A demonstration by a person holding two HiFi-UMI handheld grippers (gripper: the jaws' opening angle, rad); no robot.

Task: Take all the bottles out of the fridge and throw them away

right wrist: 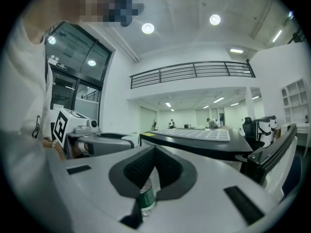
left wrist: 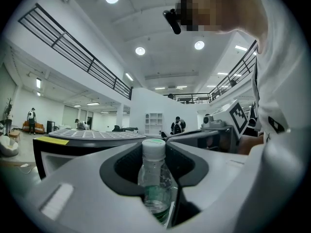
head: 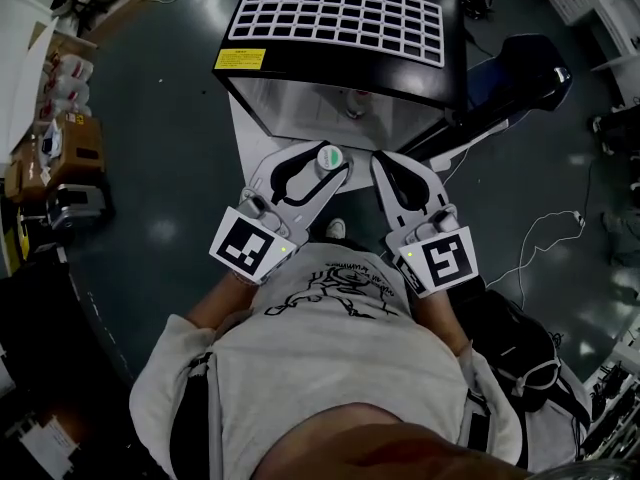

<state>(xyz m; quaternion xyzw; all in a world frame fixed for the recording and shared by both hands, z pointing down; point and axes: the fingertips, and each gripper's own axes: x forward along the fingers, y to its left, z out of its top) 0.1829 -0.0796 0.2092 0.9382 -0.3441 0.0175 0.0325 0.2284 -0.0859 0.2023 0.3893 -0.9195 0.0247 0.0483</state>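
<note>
The bottle point(left wrist: 155, 176) is clear plastic, with a white cap tinted pale green on top and a green label low on its body. It stands upright between the jaws of the left gripper point(head: 326, 160), which clamp its sides. The right gripper point(head: 383, 160), just beside it, has its jaws pressed together on nothing. Both grippers point level toward the fridge point(head: 300, 63) ahead of the jaws.

A person in a white printed T-shirt point(head: 340, 348) stands at the near side of a black fridge point(head: 340, 28), its door point(head: 515, 73) swung open to the right. The left gripper point(head: 334, 166) clasps a clear bottle point(head: 329, 155) with a pale cap; the right gripper point(head: 385, 163), just beside it, is closed and empty.
</note>
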